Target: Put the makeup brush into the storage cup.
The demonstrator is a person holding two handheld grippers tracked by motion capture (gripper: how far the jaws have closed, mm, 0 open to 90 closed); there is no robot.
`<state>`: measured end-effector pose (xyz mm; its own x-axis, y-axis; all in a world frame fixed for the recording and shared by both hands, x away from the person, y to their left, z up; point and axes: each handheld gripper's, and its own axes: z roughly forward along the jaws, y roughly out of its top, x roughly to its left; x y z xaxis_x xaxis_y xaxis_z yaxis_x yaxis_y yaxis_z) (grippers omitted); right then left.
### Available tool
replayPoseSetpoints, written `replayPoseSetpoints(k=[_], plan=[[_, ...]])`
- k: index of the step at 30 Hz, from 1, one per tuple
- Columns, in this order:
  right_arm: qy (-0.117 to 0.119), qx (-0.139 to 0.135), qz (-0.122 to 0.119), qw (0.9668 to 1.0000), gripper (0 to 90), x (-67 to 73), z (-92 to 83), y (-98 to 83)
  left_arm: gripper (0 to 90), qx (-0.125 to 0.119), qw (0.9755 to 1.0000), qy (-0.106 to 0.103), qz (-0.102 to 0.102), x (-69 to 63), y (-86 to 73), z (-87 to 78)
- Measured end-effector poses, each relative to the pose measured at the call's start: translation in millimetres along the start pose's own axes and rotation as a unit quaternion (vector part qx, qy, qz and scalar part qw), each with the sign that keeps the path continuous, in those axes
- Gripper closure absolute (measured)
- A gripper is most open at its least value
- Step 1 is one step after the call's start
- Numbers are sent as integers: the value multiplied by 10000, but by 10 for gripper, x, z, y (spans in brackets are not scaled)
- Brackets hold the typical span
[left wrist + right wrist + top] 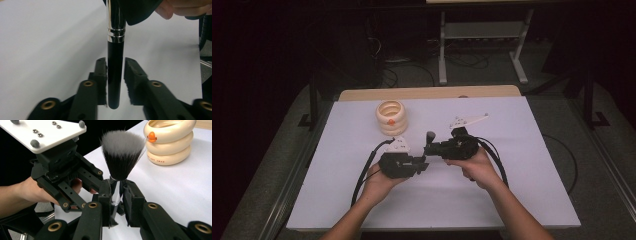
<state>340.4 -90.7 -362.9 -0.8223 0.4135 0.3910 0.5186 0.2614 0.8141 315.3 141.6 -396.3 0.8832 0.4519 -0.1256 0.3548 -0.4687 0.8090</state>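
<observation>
From the high view, you hold both tools over the middle of the white table [512, 165], well apart from its edges. Your left gripper [424, 163] and your right gripper [430, 149] point toward each other and their tips almost meet. The makeup brush [430, 138] stands upright between them, bristles up, so its long axis is vertical. The cream ring-shaped holder [391, 117] sits farther away and to the left, not touching anything.

In the left gripper view, the black handle [115, 75] of the brush hangs down between the two jaws of your left gripper [115, 75]. The jaws are narrow and stand on both sides of the handle. The left pad seems to touch it, but on the right side a thin gap remains, so I judge the grip is not yet closed. A hand [185, 8] shows at the top right.

In the right gripper view, your right gripper [116, 192] is clamped on the silver collar of the brush, just under the bristles [122, 152]. The other tool [67, 177] waits lower, on the left. The handle end is the nearer part for your left hand; close there, across the axis
</observation>
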Motion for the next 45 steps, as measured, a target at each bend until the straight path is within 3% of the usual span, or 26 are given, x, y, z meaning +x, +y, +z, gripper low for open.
replayPoseSetpoints(k=[3, 5, 9, 19, 45], plan=[[-56, 9, -101, 9999, 765, 11, -28, 10, 626, -61, 10000, 12, 21, 5, 3, -19], [-155, 55, -294, 9994, 766, 21, -50, 16, 598, -98, 9999, -49, -27, 4, 3, -37], [-387, 256, -619, 9970, 766, 49, -92, 32, 585, -167, 9997, -161, 78, 2, 5, -71], [-269, 521, -1093, 9923, 766, 168, -97, 57, 698, -456, 9977, -378, 313, -34, 34, -135], [-74, 580, -1201, 9910, 765, 244, -24, 47, 787, -465, 9973, -449, 338, -45, 44, -129]])
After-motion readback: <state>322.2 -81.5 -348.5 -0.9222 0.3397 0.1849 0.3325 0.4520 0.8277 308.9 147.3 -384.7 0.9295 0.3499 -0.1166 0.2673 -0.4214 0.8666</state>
